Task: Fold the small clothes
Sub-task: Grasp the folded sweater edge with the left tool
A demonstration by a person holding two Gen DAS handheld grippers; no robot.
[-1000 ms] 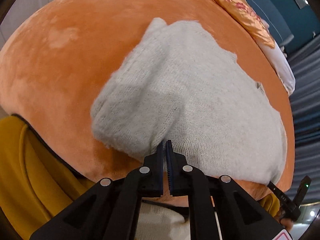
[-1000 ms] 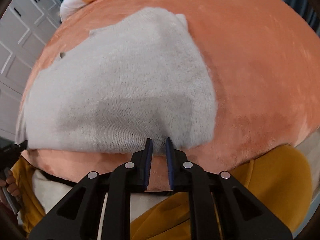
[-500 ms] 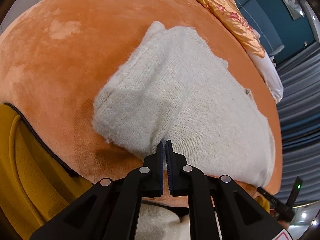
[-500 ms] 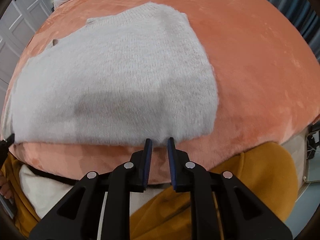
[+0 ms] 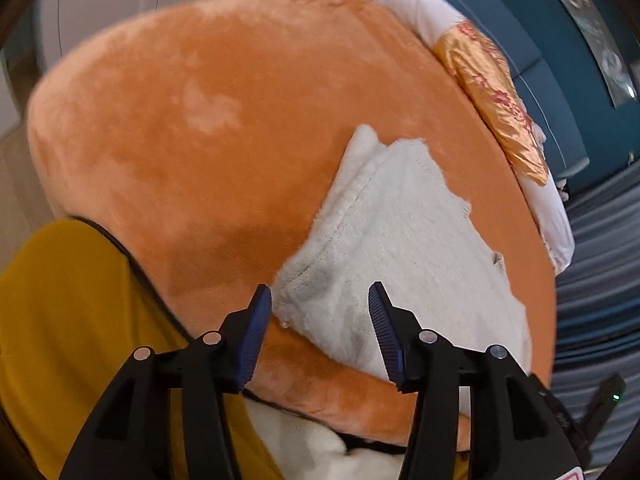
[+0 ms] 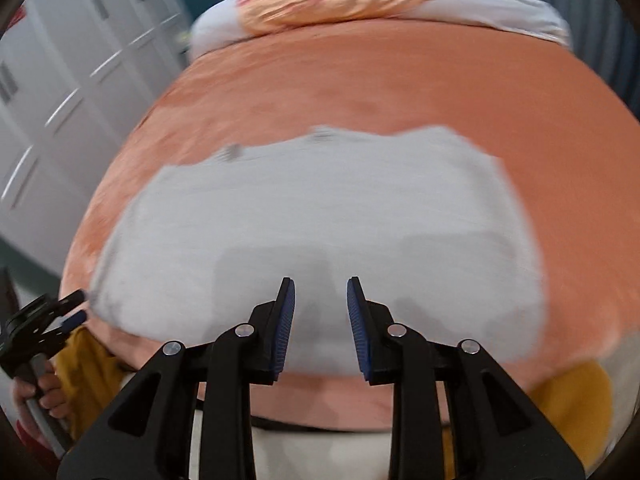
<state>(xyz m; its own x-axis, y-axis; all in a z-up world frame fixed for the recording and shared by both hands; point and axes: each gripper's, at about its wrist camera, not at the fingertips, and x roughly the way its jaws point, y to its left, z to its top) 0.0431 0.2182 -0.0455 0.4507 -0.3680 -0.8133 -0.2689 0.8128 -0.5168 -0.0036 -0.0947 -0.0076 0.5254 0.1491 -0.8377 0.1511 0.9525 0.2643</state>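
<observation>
The folded grey knit sweater lies flat on the orange plush bedspread. The jaws of the left gripper and right gripper have just been opening; nothing is gripped. For the next fold, one whole edge should be pinched evenly through all layers.

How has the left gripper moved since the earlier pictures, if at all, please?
Yes. The left gripper has pulled back off the sweater, whose near edge now lies beyond its fingertips, on the orange blanket. Its jaws have just been opening, with nothing clamped between them.
</observation>
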